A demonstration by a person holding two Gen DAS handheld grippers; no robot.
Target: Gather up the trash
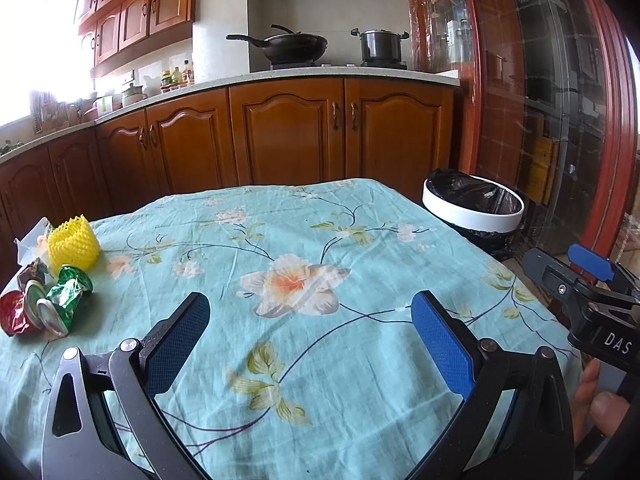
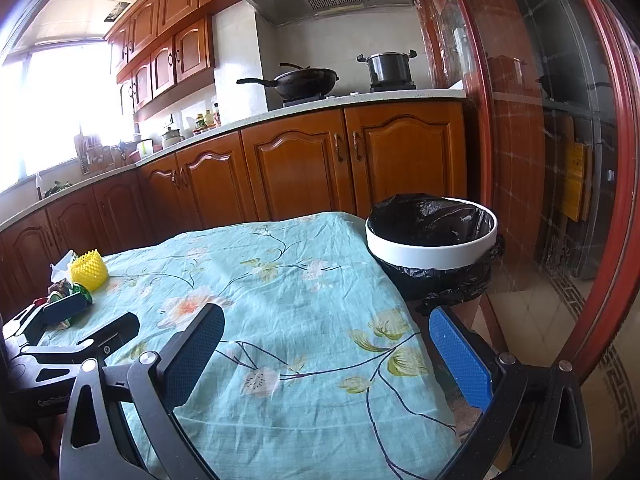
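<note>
Two grippers held wide open and empty over the floral tablecloth (image 1: 304,240), left gripper (image 1: 310,334), right gripper (image 2: 326,350), crumpled wrappers (image 1: 44,306) and yellow foam net (image 1: 73,245) heaped at the tablecloth's far-left edge, black-lined white bin (image 2: 432,240) just beyond its far-right corner.

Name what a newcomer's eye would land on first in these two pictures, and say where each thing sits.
Most striking is the flowered cloth covering the table. A heap of trash, with a yellow net and shiny wrappers, sits at its far left edge. A white bin with a black liner stands off its far right corner.
</note>
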